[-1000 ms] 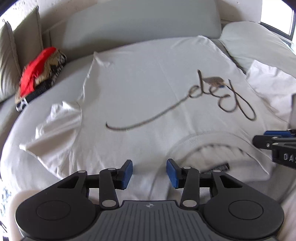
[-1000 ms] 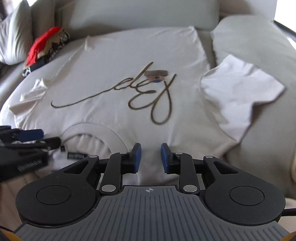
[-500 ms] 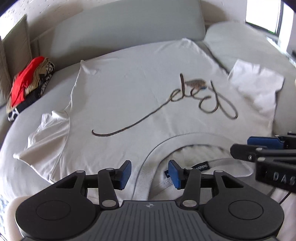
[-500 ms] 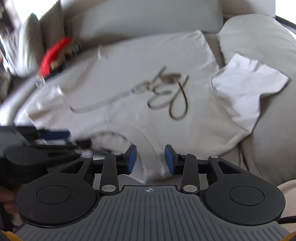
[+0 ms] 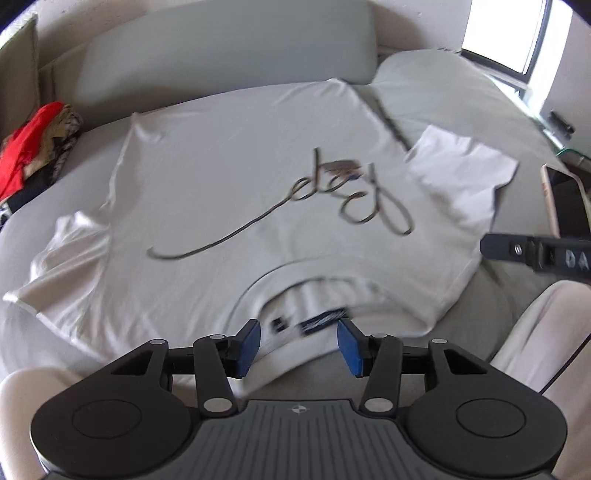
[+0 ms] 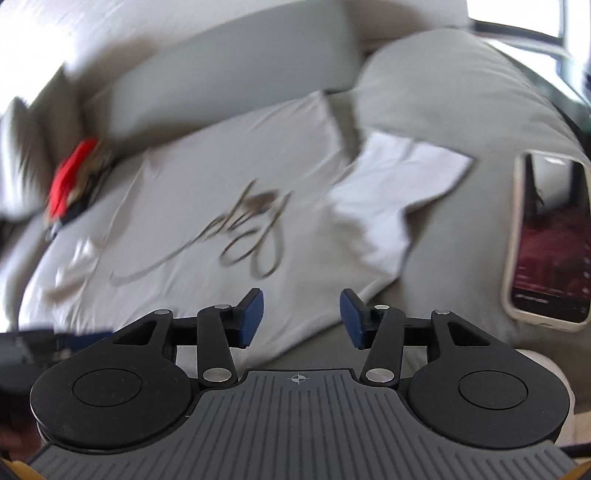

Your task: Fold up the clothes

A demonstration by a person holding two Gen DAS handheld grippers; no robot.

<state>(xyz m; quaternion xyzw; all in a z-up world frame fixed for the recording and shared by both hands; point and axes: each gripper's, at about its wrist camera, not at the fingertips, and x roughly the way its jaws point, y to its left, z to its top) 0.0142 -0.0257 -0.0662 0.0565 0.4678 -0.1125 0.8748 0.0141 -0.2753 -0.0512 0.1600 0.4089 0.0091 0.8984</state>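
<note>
A white T-shirt (image 5: 229,177) with dark script lettering lies spread front up on a grey sofa seat (image 5: 443,92), its collar (image 5: 306,295) nearest me. My left gripper (image 5: 298,343) hovers open just over the collar and its label, pinching nothing. In the right wrist view the same T-shirt (image 6: 221,206) is blurred. My right gripper (image 6: 302,319) hangs over its near shoulder edge; its jaws are opening, with no cloth pinched between them. The right sleeve (image 6: 399,192) lies folded across the seat. One finger (image 5: 517,251) of the right gripper shows at the left view's right edge.
A heap of red and patterned clothes (image 5: 33,155) sits at the seat's far left. A phone (image 6: 546,240) in a pale case rests on the cushion to the right. A grey back cushion (image 5: 221,48) runs behind the shirt, with a bright window (image 5: 509,33) at the far right.
Both grippers drew back and rose from the shirt's collar edge. The right gripper's jaws spread wider and it swung right, bringing the phone into view. The left jaws widened slightly.
</note>
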